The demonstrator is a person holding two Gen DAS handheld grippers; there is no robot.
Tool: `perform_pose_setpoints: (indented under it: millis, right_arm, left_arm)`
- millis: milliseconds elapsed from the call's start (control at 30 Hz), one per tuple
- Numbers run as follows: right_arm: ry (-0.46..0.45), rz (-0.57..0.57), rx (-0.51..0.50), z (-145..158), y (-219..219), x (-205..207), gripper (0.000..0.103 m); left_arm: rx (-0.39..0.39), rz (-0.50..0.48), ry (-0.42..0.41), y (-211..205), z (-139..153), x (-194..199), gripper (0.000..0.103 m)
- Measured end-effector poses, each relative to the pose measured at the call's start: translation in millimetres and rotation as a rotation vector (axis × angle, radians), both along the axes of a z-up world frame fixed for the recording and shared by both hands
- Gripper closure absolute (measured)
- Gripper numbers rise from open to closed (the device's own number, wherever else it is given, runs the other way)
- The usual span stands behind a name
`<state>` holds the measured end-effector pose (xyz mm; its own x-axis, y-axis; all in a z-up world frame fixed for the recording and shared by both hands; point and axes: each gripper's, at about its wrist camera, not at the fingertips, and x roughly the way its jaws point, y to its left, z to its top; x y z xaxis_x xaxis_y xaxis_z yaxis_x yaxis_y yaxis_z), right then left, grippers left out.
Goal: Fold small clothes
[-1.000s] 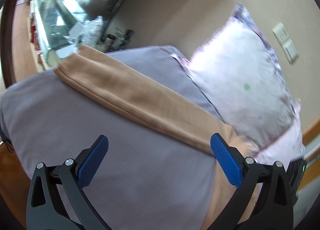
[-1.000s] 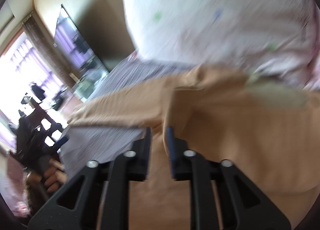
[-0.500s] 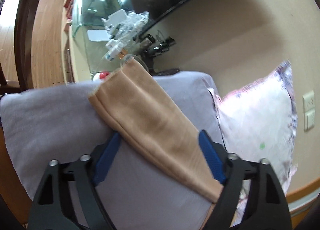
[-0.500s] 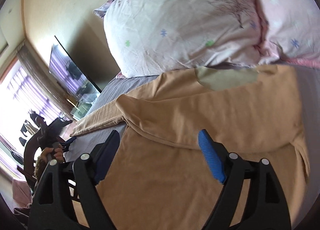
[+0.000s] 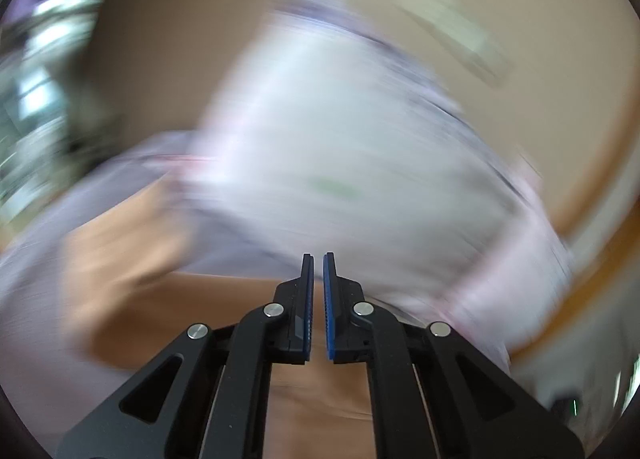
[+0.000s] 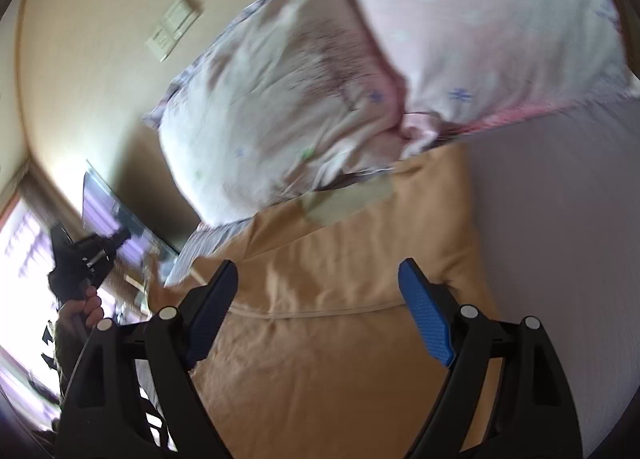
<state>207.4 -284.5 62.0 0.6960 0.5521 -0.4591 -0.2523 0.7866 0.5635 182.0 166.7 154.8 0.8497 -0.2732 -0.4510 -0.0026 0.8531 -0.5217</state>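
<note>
Left gripper [image 5: 316, 275], jaws nearly pinched shut with nothing visibly between them, is swinging fast over the tan garment [image 6: 340, 323] while the right gripper [image 6: 320, 299] is gaping wide above it; the folded flap at 11 o'clock risks getting dragged loose.

Tan-orange soft cotton garment [image 6: 340, 299] lies spread on grey bed cover, partly folded w/ creases; pale neck label faces up, top edge touching the pillow. Left-wrist view too blurred for detail.

1 tan garment [image 6: 340, 339], 2 pillows [image 6: 280, 107], 2 tools [image 6: 316, 307], 1 wall switch [image 6: 173, 30].
</note>
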Motion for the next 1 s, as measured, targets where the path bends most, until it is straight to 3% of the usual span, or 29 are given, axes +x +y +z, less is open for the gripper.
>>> perform_pose_setpoints:
  millis: [100, 167, 267, 367, 467, 500, 533, 600, 633, 700, 800, 900, 1000]
  right_arm:
    - [0.034, -0.032, 0.026, -9, -11, 6, 0.021]
    - [0.066, -0.028, 0.045, -16, -14, 10, 0.021]
    - [0.079, -0.018, 0.037, -18, -18, 10, 0.021]
    - [0.071, -0.013, -0.016, -18, -13, 9, 0.021]
    - [0.084, 0.066, 0.003, -19, 6, 12, 0.021]
    - [0.087, 0.093, 0.002, -19, 15, 13, 0.021]
    - [0.089, 0.116, -0.002, -19, 24, 13, 0.021]
    - [0.090, 0.166, -0.011, -19, 44, 15, 0.021]
    - [0.090, 0.185, -0.011, -19, 50, 15, 0.021]
    - [0.097, 0.213, -0.005, -21, 62, 16, 0.021]
    - [0.118, 0.223, 0.000, -27, 69, 19, 0.021]
    - [0.145, 0.218, 0.005, -32, 70, 23, 0.021]
    - [0.159, 0.214, 0.011, -33, 69, 24, 0.021]
  left_arm:
    - [0.059, -0.283, 0.002, -116, -12, 29, 0.099]
    - [0.097, -0.443, 0.089, -184, -44, 41, 0.099]
    - [0.077, -0.545, 0.179, -211, -80, 30, 0.099]
    - [0.160, -0.461, 0.159, -182, -81, 12, 0.099]
    - [0.240, -0.302, 0.158, -124, -70, 6, 0.087]
    - [0.279, -0.230, 0.171, -101, -68, 5, 0.068]
    - [0.330, -0.134, 0.190, -72, -64, 3, 0.041]
    - [0.445, -0.014, 0.213, -33, -58, 7, 0.029]
    - [0.511, 0.015, 0.230, -16, -56, 9, 0.029]
    - [0.717, 0.073, 0.284, 9, -62, 11, 0.029]
    - [0.967, 0.062, 0.343, 24, -86, 13, 0.034]
    - [1.054, 0.024, 0.402, 27, -111, 17, 0.050]
    - [1.030, -0.003, 0.439, 34, -126, 26, 0.058]
